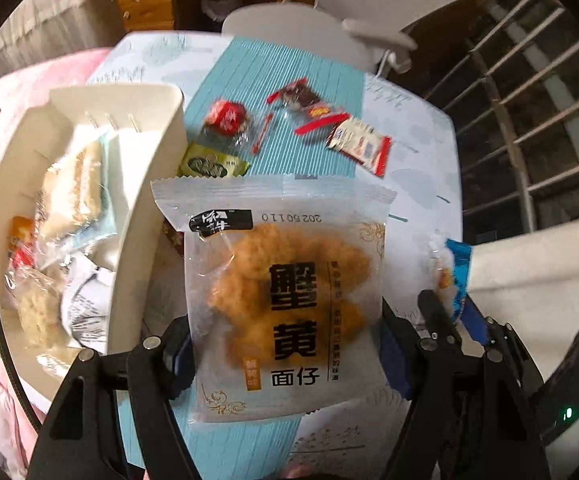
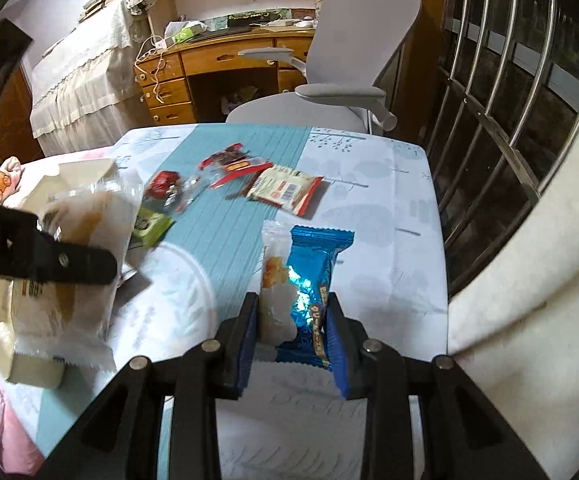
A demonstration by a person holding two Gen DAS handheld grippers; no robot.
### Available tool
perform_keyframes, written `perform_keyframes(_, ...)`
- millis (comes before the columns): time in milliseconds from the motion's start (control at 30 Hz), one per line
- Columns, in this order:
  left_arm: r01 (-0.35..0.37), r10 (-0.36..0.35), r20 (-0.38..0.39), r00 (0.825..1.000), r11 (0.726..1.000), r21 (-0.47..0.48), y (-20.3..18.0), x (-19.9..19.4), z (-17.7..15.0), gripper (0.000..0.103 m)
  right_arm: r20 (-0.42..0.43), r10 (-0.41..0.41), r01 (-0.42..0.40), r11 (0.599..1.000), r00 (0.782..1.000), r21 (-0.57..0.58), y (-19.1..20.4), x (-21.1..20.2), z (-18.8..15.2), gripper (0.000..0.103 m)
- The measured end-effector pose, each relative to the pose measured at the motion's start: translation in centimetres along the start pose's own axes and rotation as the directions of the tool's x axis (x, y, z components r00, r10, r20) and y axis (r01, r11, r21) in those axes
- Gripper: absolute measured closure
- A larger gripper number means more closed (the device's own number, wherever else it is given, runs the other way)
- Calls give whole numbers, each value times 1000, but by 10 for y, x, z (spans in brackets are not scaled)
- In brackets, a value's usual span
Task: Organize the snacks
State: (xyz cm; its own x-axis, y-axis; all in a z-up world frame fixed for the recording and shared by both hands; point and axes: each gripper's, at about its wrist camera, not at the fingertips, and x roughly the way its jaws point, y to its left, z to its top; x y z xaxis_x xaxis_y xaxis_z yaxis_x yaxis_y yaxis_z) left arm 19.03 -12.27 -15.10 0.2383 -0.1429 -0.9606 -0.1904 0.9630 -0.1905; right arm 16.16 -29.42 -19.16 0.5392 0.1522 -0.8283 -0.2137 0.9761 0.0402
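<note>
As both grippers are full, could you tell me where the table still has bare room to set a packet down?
Free: the pale cloth to the right of the red-and-white sachet, out to the table's edge, and the near strip below the blue wrapper. Crowded: the teal runner by the white bin, strewn with small snacks.

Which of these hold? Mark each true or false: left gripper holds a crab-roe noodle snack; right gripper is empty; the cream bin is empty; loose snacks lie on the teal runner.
1. The left gripper holds the noodle snack pack: true.
2. The right gripper is empty: false; it clamps a blue wrapper and a clear packet.
3. The cream bin is empty: false; it holds snacks.
4. Loose snacks lie on the teal runner: true.
</note>
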Motion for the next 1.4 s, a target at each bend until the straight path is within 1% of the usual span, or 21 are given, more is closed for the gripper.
perform_keyframes(167,38,-39,52,998,999,20,18,-28,-24,30,-10,20,-20,1000,1000,-18,13,-16,-5,71)
perform_keyframes(333,71,-70,60,996,997,-25,41,-36,-39,29,-21,35,-36,999,999,-41,31,-24,-9,71)
perform_keyframes(467,108,-106,81,991,994,-28,61,-41,-46,29,-35,46,-48,998,998,-43,49,-32,-14,71)
perform_keyframes(600,102,-99,85,991,994,-28,85,-43,-51,29,-58,29,-33,997,998,-74,73,-37,-18,71)
perform_keyframes(767,103,-101,53,993,994,-31,124,-46,-48,29,-100,21,-27,998,995,-61,104,-43,-21,71)
perform_keyframes(867,98,-98,38,994,995,-6,146,-50,-42,29,-115,27,-31,999,993,-38,123,-47,-21,71)
perform_keyframes(1000,94,-95,47,994,995,35,175,-61,-33,29,-122,36,-37,999,992,-4,149,-51,-21,71)
perform_keyframes(1167,85,-90,59,994,994,73,205,-72,-19,29,-105,52,-48,998,993,36,186,-51,-17,71)
perform_keyframes(1400,81,-92,76,993,988,134,241,-82,0,29,-52,68,-65,996,996,62,232,-49,-11,71)
